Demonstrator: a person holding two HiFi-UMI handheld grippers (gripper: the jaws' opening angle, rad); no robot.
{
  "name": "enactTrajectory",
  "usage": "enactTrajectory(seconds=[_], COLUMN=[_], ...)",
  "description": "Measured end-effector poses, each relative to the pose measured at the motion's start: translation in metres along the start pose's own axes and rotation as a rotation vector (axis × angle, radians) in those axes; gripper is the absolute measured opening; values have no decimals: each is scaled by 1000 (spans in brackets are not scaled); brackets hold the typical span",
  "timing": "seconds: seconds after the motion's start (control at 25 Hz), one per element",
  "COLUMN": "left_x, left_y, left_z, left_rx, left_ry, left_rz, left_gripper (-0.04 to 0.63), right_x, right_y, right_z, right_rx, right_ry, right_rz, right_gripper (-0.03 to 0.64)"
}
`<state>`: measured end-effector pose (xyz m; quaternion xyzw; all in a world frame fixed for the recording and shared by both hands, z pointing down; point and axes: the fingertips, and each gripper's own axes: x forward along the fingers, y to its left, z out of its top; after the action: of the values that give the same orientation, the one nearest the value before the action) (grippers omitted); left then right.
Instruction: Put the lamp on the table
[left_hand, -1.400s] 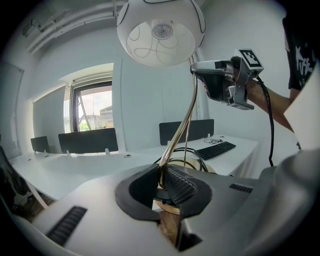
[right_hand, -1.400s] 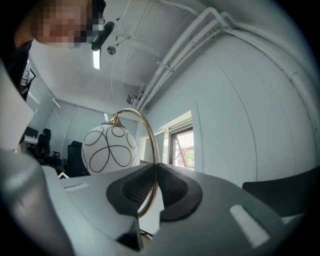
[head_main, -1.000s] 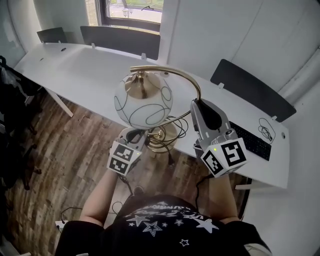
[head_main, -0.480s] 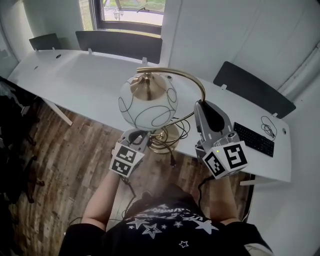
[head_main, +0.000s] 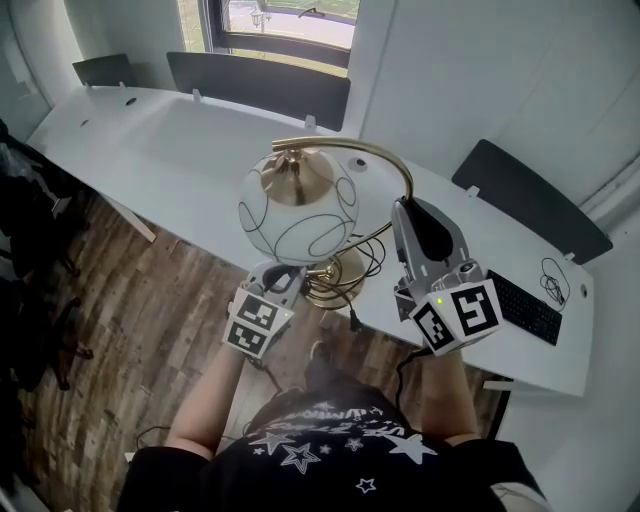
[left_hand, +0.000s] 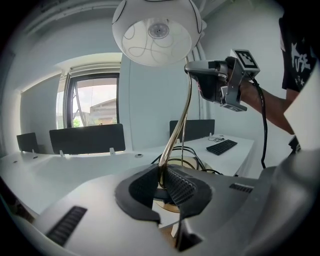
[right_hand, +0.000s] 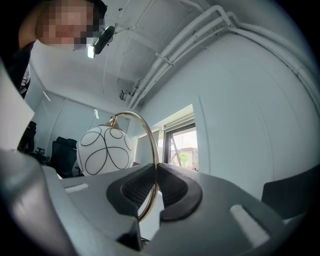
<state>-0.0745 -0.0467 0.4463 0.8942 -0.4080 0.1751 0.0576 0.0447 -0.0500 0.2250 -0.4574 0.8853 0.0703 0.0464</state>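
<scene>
Lamp (head_main: 298, 212) is held aloft at the near edge of the table (head_main: 150, 150). Left gripper (left_hand: 161, 184) pinches the stem low; right gripper (right_hand: 154, 186) pinches the curved neck. Risk I note: thin brass twisting between the pads, swinging the globe, or the base (head_main: 335, 272) landing short and tipping off.

Your long white table (head_main: 180, 160) carried a black keyboard (head_main: 525, 308) at your right, a thin coiled cable (head_main: 553, 270) just beyond it, and dark screens (head_main: 255, 85) along the far edge. The lamp (head_main: 298, 212) had its brass base over the near edge; contact could not be told. Wooden floor (head_main: 130, 300) lay below.
</scene>
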Motion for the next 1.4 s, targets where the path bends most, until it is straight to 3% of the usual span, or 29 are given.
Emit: enactTrajectory(seconds=[0.24,0.8,1.4], left_x=[29,97,131], left_y=[38,75,87], left_z=[7,30,23], left_rx=[1,-7,-29], left_ry=[37,91,105], left_rz=[55,113,60], left_gripper=[42,41,43], right_x=[42,102,113], right_y=[-23,-98,-122], right_z=[-11,-34,-57], right_rx=[0,63,87], right_ry=[-12,-35,-25], right_rz=[62,149,63], right_gripper=[31,31,31])
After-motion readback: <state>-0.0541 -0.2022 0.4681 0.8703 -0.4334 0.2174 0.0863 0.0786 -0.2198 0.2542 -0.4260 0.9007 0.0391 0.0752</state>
